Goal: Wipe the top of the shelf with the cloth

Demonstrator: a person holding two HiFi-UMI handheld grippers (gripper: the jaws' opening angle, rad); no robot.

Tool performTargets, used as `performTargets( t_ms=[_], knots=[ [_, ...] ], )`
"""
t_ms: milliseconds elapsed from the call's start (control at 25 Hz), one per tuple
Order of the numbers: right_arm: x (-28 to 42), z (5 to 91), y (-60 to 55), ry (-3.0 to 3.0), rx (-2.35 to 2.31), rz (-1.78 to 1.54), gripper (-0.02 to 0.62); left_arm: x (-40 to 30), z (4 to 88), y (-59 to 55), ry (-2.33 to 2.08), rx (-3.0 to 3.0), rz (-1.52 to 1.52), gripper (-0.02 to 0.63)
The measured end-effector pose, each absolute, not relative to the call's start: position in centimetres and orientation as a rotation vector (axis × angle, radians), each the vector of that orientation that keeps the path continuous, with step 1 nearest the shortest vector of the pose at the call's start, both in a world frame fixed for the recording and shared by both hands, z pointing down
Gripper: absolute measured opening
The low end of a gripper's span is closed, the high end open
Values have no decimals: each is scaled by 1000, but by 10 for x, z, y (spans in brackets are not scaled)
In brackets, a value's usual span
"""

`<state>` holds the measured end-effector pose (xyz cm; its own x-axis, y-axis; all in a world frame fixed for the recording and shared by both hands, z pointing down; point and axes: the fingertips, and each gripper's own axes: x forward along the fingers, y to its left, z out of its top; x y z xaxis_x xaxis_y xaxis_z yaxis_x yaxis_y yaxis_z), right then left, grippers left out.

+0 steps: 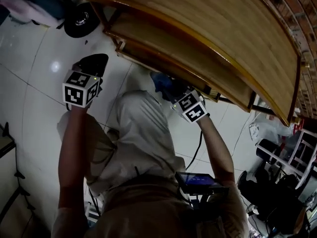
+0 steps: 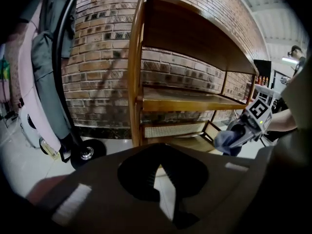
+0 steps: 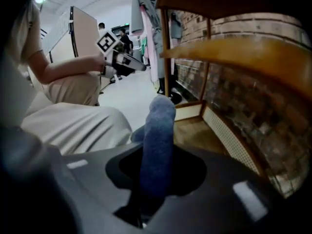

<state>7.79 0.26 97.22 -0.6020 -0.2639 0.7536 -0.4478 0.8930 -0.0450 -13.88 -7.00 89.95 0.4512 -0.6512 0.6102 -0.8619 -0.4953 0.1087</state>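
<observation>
The wooden shelf's top board [image 1: 218,29] fills the upper right of the head view, and its lower boards [image 2: 195,100] show in the left gripper view. My right gripper [image 1: 172,91] is shut on a rolled blue cloth [image 3: 158,135], low beside the shelf's bottom tier and under the top board. The cloth [image 1: 162,82] pokes out past the jaws toward the shelf. My left gripper [image 1: 93,62] hangs over the floor left of the shelf, apart from it. Its dark jaws [image 2: 157,168] meet at the tips with nothing between them.
A black wheel [image 1: 79,19] stands on the white floor by the shelf's left post. Hanging clothes [image 2: 44,72] and a brick wall [image 2: 102,57] lie behind. A white rack [image 1: 292,157] and bags [image 1: 267,128] crowd the right. The person's bent leg [image 1: 138,133] is between the grippers.
</observation>
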Motion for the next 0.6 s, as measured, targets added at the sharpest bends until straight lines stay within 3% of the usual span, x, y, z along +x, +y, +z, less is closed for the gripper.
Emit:
performTargets(
  t_ms=[240,600],
  knots=[
    [-7,1019,-55,-2234,522,251,91,-166,910,-57,-1294,2208,733,5],
    [-104,1076,-123,-2120,445,107,94,-153,906,-50,-1247,2227,740,5]
  ],
)
